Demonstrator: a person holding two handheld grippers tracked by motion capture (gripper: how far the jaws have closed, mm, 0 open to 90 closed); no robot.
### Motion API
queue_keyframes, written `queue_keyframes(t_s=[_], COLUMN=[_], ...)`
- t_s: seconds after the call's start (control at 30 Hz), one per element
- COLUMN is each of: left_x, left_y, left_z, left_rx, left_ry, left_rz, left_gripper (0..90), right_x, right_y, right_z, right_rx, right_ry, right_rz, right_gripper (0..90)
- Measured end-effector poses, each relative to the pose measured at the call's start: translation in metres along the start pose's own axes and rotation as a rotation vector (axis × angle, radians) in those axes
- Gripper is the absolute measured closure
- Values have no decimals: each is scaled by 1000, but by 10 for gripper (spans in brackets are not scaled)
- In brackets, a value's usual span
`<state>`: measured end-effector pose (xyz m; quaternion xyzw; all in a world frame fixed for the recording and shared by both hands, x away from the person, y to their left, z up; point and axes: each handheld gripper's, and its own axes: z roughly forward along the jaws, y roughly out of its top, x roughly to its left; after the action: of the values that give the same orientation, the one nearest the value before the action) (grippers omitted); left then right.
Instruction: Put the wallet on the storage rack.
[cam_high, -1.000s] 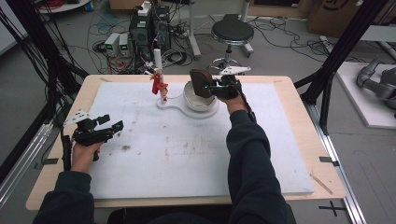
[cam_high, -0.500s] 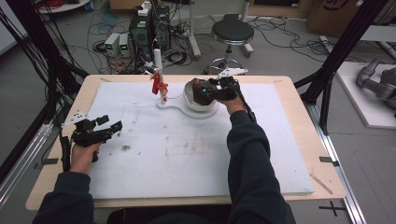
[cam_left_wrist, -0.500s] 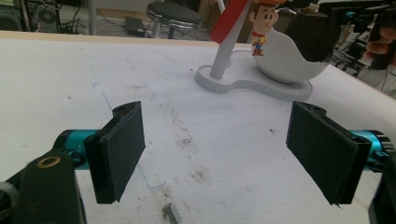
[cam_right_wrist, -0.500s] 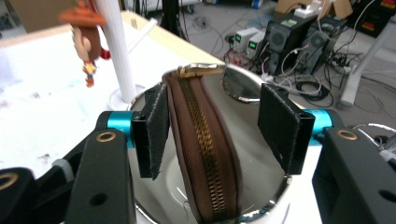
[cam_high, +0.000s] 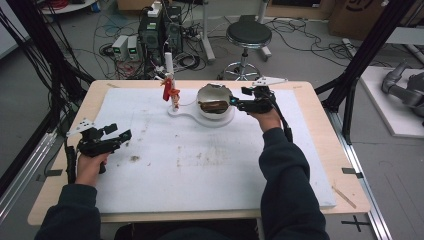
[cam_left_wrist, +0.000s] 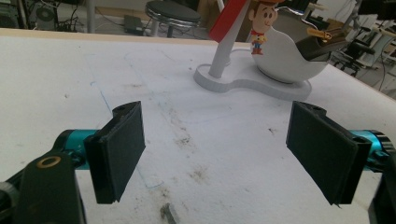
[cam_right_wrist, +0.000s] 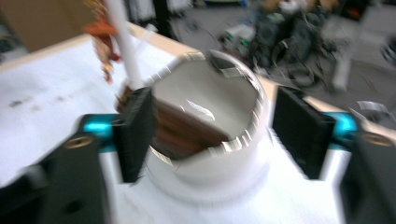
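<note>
Since the earlier frames, the brown wallet-like object (cam_high: 214, 106) has gone from the right gripper (cam_high: 239, 102) into the white bowl (cam_high: 220, 118), and the gripper's jaws have just been opening, with nothing between them. It now sits just beside the bowl's rim, jaws wide, the brown object lying inside the bowl directly ahead of it. A small figurine on a white post (cam_high: 171, 92) stands beyond the bowl on the same white base. Well apart, near the table's (cam_high: 320, 125) opposite edge, the left gripper (cam_high: 117, 140) rests wide and empty. Judging from this, the placing looks done; only drawing the hand away seems left.
</note>
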<state>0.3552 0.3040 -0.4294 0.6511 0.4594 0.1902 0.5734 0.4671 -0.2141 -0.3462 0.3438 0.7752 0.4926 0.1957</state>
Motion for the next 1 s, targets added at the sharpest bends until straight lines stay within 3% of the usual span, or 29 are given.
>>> queue_keyframes(t_s=[0.07,0.2,0.33,0.4,0.53,0.67,0.83,1.0], left_x=[0,-1,-3,-4,-11,-14,-17,-19], left_y=[0,1,3,6,14,13,13,10], left_z=[0,0,-1,-2,-1,2,1,0], left_rx=[4,-11,-33,-64,-83,-52,-55,-56], left_ry=[7,12,14,-6,0,0,1,-4], left_rz=[10,13,20,18,75,96,100,91], left_gripper=[195,196,194,180,180,180,180,180], right_x=[-1,-6,-7,-5,2,8,6,6], right_y=[-9,-26,-49,-60,-77,-88,-96,-100], right_z=[-11,-30,-45,-51,-63,-73,-84,-91], right_rx=[-34,-20,41,71,100,79,42,51], right_ry=[-19,-41,-90,-114,-128,-118,-122,-138], right_rz=[11,26,19,11,-17,-24,-4,-8], right_gripper=[292,285,203,202,201,201,201,202])
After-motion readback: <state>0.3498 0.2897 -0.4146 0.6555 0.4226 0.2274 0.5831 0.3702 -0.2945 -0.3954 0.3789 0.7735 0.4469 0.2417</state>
